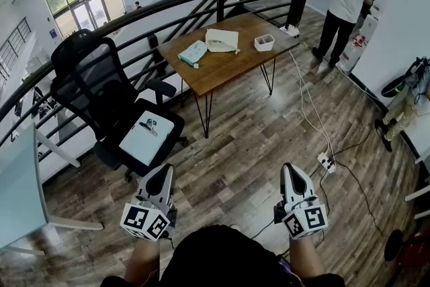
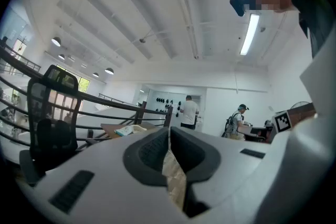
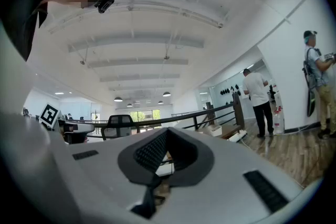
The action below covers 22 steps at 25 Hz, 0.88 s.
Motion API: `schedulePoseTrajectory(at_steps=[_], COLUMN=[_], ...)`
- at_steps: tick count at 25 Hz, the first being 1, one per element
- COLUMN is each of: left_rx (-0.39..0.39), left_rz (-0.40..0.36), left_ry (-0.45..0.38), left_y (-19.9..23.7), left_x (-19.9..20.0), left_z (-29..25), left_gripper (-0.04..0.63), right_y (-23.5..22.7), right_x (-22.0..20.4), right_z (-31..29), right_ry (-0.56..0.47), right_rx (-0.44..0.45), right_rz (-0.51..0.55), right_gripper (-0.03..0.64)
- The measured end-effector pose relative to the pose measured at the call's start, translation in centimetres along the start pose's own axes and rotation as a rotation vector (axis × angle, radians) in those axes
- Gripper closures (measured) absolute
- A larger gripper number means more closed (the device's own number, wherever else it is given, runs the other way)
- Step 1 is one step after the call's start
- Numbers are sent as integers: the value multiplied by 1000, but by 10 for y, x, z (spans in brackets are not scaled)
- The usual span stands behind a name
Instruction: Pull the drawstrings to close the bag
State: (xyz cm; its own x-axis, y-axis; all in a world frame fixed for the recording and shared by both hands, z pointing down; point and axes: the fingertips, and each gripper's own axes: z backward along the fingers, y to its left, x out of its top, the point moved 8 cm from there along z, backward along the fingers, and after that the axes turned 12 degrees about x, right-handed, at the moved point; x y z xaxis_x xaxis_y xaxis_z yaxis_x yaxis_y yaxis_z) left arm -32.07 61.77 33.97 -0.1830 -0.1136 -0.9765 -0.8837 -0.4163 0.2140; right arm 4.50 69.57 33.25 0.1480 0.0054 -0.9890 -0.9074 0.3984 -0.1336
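We note the left gripper (image 1: 163,175) and right gripper (image 1: 291,175): pale grey wedge-shaped shells, black ribbed pads (image 2: 152,152). Each carries a white cube (image 1: 144,220) printed with black square markers. The person wears a dark top (image 1: 316,279) and a black head camera (image 2: 239,3).

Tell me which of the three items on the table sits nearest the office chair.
The teal-and-white pack, at the table's left end. The cream bag lies in the middle, the white box farther right.
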Motion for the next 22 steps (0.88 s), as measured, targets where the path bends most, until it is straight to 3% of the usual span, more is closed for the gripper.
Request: schedulePoseTrajectory(at_steps=[14,17,18,20,22], left_rx=[-20,-22,-24,-29,-29], left_rz=[-9,-4,1,13,15], left_ry=[2,-12,-15,-21,-24], left_y=[-13,-20,-23,-29,-35], left_x=[-3,-2,-1,0,1], left_z=[-25,-28,-29,-32,-35], left_gripper=[571,563,545,441,360], right_y=[-21,-21,-21,-22,-24], right_x=[-2,2,3,6,7], right_z=[-1,1,2,4,5], right_ry=[-37,-52,-57,-68,-77], right_rx=[6,8,10,17,29], right_rz=[-59,-30,-13,0,-5], right_gripper=[623,621,618,562,441])
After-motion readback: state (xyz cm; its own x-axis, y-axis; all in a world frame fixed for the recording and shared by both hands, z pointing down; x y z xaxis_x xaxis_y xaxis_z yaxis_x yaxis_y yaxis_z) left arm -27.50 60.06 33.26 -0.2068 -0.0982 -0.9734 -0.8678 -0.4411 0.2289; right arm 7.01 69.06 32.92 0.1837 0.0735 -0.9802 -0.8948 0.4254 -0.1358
